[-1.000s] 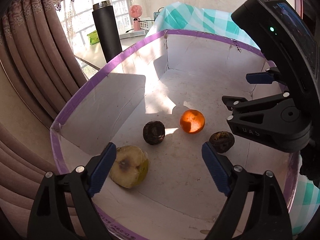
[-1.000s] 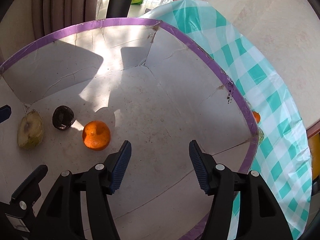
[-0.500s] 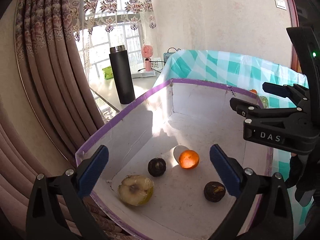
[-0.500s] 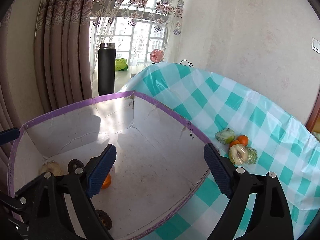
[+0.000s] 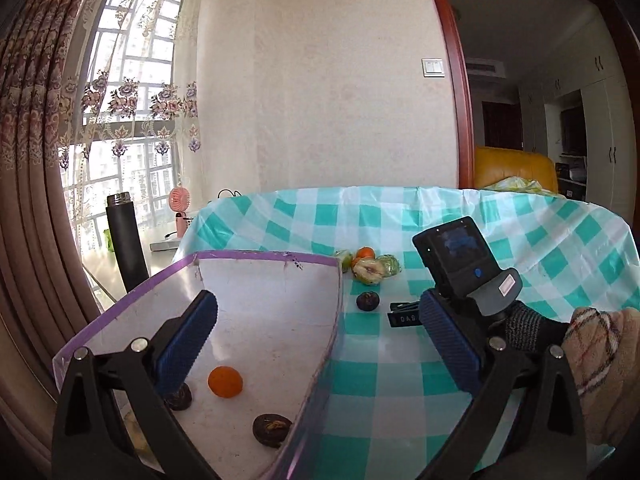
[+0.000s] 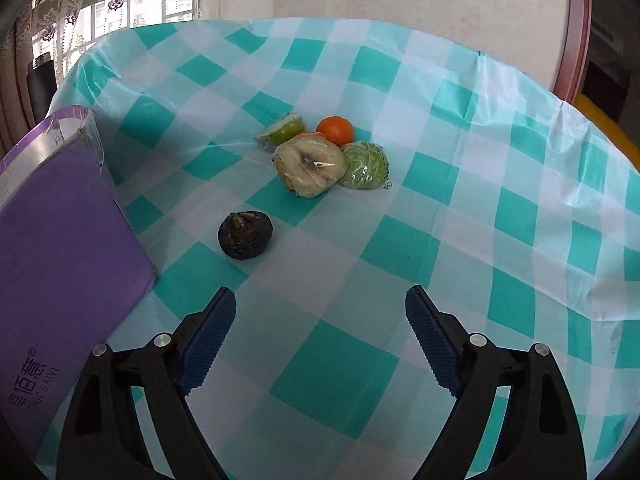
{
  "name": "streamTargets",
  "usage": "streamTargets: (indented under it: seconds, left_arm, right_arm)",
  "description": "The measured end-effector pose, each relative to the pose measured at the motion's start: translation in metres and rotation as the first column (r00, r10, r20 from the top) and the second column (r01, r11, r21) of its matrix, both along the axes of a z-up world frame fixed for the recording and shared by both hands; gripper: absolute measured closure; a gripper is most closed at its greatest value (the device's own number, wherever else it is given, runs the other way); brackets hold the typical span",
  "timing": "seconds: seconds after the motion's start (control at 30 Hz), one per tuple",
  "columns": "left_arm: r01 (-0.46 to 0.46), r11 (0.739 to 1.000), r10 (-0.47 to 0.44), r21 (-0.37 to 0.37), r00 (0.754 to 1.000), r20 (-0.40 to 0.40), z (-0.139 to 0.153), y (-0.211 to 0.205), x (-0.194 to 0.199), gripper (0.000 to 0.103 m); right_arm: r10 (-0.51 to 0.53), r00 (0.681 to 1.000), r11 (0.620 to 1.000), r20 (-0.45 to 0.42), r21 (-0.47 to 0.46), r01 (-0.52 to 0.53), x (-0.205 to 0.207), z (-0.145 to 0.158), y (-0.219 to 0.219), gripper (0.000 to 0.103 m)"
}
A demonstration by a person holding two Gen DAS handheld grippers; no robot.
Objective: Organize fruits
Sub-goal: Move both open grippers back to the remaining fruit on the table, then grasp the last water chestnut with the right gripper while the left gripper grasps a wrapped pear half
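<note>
Right tongs, jaws apart and empty, faced the dark round wrinkled fruit, ahead and slightly left on the checked surface. Left tongs, also apart, stood farther off.

Box: "ZHUOBAIYI" (faint); right claw: "DAS".

Daylight pours in through the window on the left and blows it out white, leaving the curtain dim. The tablecloth is evenly lit, with soft shadows under the fruit. Heavy fisheye bending and black corners in both views. The doorway is dark.
</note>
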State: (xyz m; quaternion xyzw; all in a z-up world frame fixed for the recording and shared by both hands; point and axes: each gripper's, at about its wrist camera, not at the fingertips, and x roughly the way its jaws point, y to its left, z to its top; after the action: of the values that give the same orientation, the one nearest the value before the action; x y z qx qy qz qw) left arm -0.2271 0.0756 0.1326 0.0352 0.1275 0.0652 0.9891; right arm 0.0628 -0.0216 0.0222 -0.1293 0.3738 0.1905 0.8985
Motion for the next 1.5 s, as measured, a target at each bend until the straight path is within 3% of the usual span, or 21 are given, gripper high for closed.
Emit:
streamTargets:
  seconds: [0.13, 0.3, 0.37, 0.43, 0.57, 0.7, 0.8, 0.87, 1.03, 1.13, 1.27, 1.37, 1.4, 1.5]
  left_arm:
    - [0.062, 0.995, -0.060, 0.075, 0.998, -0.022, -0.009, -0.023, 0.003, 0.002]
    - [0.089, 0.995, -0.085, 0.051, 0.993, -0.081, -0.019, -0.027, 0.015, 0.002]
    - [0.095, 0.994, -0.089, 0.053, 0.991, -0.100, -0.021, -0.032, 0.017, 0.002]
    - [0.103, 0.992, -0.094, 0.073, 0.989, -0.111, -0.022, -0.040, 0.021, 0.002]
    - [0.153, 0.983, -0.139, 0.103, 0.981, -0.133, -0.024, -0.061, 0.029, 0.002]
    - [0.244, 0.965, -0.224, 0.095, 0.958, -0.182, -0.032, -0.089, 0.049, 0.002]
    - [0.299, 0.952, -0.279, 0.057, 0.931, -0.236, -0.041, -0.108, 0.080, 0.002]
    - [0.310, 0.951, -0.301, -0.013, 0.912, -0.280, -0.047, -0.112, 0.111, 0.002]
    - [0.135, 0.977, -0.191, -0.166, 0.899, -0.395, -0.066, -0.099, 0.210, 0.002]
    - [0.008, 0.981, -0.097, -0.195, 0.887, -0.451, -0.084, -0.085, 0.270, 0.002]
    - [-0.159, 0.979, 0.076, -0.130, 0.869, -0.490, -0.106, -0.061, 0.337, 0.002]
    - [-0.207, 0.968, 0.108, -0.142, 0.854, -0.509, -0.110, -0.043, 0.375, 0.004]
    - [-0.221, 0.967, 0.129, -0.131, 0.858, -0.497, -0.108, -0.042, 0.383, 0.004]
    - [-0.230, 0.971, 0.159, -0.071, 0.836, -0.524, -0.112, -0.044, 0.413, 0.004]
  right_arm:
    - [0.060, 0.997, 0.998, -0.042, -0.035, -0.061, 0.015, -0.010, 0.029, 0.023]
    - [0.092, 0.993, 0.993, -0.074, -0.070, -0.097, 0.040, -0.017, 0.061, 0.028]
    - [0.109, 0.990, 0.992, -0.086, -0.048, -0.113, 0.046, -0.017, 0.065, 0.040]
    - [0.124, 0.987, 0.992, -0.103, -0.010, -0.126, 0.046, -0.016, 0.062, 0.065]
    - [0.086, 0.989, 0.995, -0.124, 0.061, -0.079, 0.042, -0.015, 0.033, 0.064]
    - [-0.038, 0.994, 0.992, -0.101, 0.116, 0.049, 0.045, -0.009, -0.020, 0.064]
    - [-0.158, 0.983, 0.975, -0.096, 0.143, 0.171, 0.055, -0.006, -0.070, 0.064]
    - [-0.235, 0.967, 0.956, -0.100, 0.156, 0.248, 0.061, -0.006, -0.100, 0.064]
    - [-0.357, 0.921, 0.885, -0.159, 0.259, 0.387, 0.071, -0.011, -0.169, 0.064]
    - [-0.366, 0.904, 0.824, -0.222, 0.374, 0.425, 0.071, -0.017, -0.194, 0.064]
    - [-0.337, 0.918, 0.840, -0.209, 0.374, 0.393, 0.069, -0.015, -0.188, 0.063]
    - [-0.320, 0.922, 0.839, -0.216, 0.387, 0.382, 0.070, -0.016, -0.187, 0.063]
    - [-0.317, 0.923, 0.839, -0.218, 0.390, 0.381, 0.071, -0.016, -0.186, 0.063]
    - [-0.306, 0.927, 0.844, -0.217, 0.388, 0.369, 0.072, -0.015, -0.185, 0.063]
